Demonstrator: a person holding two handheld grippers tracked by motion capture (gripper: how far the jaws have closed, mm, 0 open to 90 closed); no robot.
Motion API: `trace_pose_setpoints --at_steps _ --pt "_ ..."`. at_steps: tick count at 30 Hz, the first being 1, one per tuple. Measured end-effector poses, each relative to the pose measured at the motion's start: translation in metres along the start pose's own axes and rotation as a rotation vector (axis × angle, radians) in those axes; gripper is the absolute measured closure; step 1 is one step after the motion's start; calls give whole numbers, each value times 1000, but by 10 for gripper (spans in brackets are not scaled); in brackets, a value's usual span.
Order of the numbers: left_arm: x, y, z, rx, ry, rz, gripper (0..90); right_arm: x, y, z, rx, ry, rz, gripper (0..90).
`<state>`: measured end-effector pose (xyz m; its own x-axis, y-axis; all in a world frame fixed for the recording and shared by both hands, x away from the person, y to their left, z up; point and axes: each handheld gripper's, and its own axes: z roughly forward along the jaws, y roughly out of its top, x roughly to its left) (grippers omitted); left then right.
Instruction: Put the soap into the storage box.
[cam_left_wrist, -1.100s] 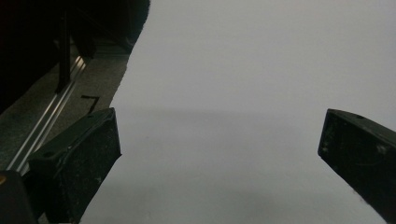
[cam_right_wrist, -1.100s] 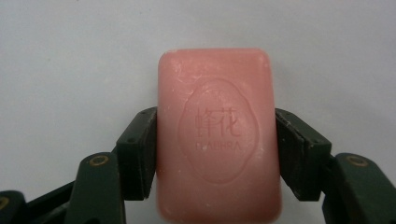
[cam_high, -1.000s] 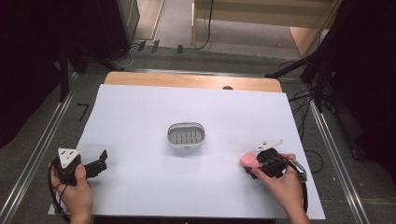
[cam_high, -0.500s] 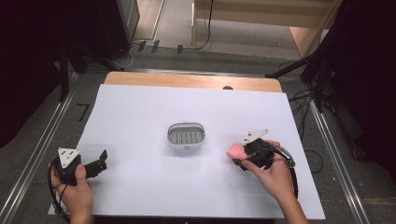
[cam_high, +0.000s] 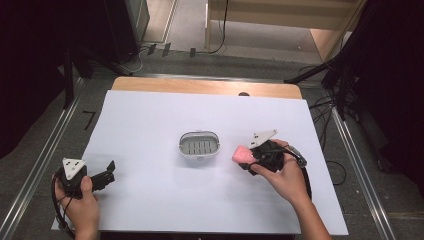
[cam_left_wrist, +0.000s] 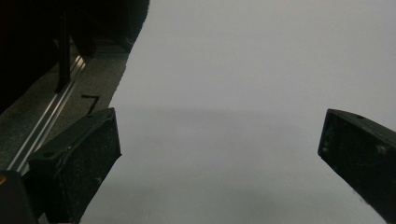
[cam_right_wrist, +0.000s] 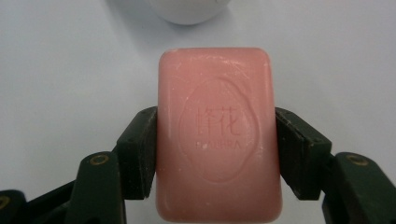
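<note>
The right gripper (cam_high: 248, 156) clamps the pink soap bar (cam_right_wrist: 218, 135) across its short sides, just right of the soap dish (cam_high: 199, 144) at mid-counter, while the far-off left gripper (cam_high: 102, 175) gapes empty.

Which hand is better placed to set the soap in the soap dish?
Right. The right gripper already clamps the pink soap bar just beside the soap dish. The left gripper sits open near the table's left edge.

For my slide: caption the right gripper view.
Right tongs clamp a pink rectangular embossed soap bar above the white tabletop.
</note>
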<state>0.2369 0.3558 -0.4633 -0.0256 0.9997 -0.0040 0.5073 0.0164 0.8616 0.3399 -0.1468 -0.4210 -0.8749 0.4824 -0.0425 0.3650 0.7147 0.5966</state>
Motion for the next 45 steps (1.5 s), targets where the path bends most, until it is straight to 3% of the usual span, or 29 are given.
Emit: trace_pose_setpoints --at_steps 8,24,30,41,45 --pt "0 0 1 4 -2 4 0 -1 14 4 -19 12 -84 383" --pt "-2 0 1 10 1 23 0 -5 39 12 -44 60 -170 383" --pt "-2 0 1 8 -1 27 0 -6 49 13 -57 88 -174 383" --pt "-2 0 1 9 -2 28 0 -7 65 19 -71 99 -221 383" --pt "-2 0 1 10 -2 29 0 -8 70 21 -65 128 -219 383"
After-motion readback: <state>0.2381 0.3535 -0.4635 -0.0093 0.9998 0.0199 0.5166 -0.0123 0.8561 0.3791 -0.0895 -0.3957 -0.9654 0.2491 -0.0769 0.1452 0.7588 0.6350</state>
